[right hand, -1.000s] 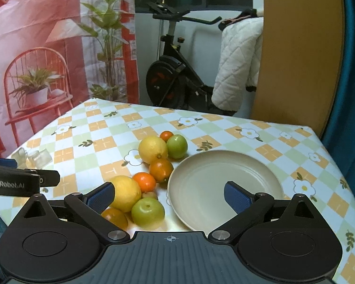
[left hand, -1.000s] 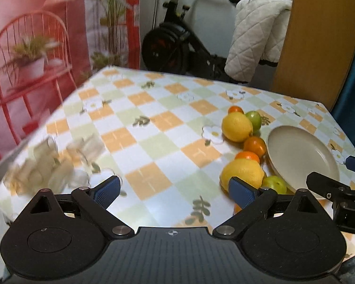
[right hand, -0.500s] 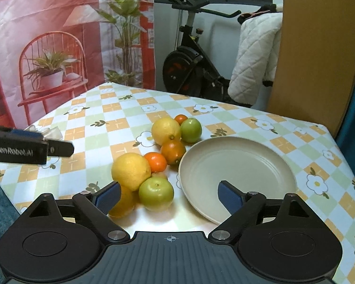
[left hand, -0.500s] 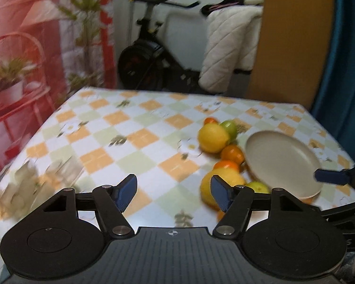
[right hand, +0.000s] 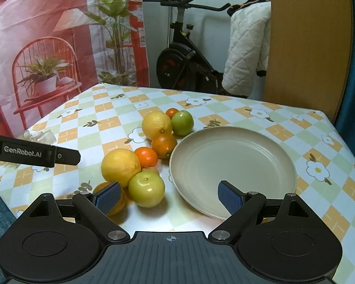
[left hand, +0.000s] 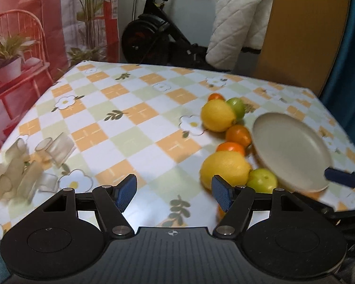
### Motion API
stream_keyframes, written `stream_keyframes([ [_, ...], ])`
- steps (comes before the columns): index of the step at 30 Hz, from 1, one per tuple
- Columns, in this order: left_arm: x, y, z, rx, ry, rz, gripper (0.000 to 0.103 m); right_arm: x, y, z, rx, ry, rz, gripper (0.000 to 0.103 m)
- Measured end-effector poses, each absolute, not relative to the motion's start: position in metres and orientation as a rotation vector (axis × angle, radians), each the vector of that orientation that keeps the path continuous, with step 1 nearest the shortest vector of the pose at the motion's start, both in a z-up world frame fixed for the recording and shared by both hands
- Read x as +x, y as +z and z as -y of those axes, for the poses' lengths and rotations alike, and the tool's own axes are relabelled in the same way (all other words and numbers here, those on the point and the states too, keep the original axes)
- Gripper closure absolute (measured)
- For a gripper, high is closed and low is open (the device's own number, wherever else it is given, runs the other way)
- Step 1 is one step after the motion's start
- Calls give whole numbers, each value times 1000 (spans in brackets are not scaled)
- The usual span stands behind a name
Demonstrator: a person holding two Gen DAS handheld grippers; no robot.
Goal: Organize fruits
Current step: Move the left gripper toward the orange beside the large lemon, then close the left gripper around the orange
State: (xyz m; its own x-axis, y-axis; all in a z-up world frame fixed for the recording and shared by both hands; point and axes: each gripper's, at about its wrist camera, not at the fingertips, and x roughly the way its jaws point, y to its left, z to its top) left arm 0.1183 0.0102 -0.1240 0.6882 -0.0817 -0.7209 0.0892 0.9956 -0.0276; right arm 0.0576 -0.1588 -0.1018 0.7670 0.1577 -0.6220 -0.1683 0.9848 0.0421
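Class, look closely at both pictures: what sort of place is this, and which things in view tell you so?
Probably a room in a home. An exercise bike draped with a quilted white cover stands behind a table with a flowered checked tablecloth, which holds loose fruit and an empty plate.

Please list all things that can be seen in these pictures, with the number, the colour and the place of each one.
lemons: 2, yellow, on the table left of the plate.
green fruits: 2, green, one at the near end of the pile, one at the far end.
oranges: at least 4, orange, between and behind the lemons; one is partly hidden by a fingertip.
plate: 1, beige, empty, right of the fruits.
tablecloth: 1, checked orange, green and white with flowers.
clear plastic pieces: several, near the left table edge.
exercise bike: 1, black, behind the table.
quilted cloth: 1, white, hanging by the bike.
left gripper: open, empty.
right gripper: open, empty.
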Motion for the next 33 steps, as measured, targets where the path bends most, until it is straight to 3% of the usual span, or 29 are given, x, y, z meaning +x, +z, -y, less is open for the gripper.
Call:
stream_keyframes([
  [6, 116, -130, -4, 68, -122, -830, 31, 59, -107, 153, -22, 218, -712, 29],
  [11, 114, -133, -8, 41, -144, -833, 32, 59, -108, 151, -24, 224, -724, 33],
  [21, 110, -140, 4, 10, -298, -822, 37, 58, -110, 153, -20, 231, -731, 55],
  [30, 114, -148, 14, 0, -416, -834, 38, 58, -111, 164, 24, 209, -733, 61],
  [33, 117, -152, 17, 2, -423, -845, 45, 59, -112, 163, 25, 214, -736, 61],
])
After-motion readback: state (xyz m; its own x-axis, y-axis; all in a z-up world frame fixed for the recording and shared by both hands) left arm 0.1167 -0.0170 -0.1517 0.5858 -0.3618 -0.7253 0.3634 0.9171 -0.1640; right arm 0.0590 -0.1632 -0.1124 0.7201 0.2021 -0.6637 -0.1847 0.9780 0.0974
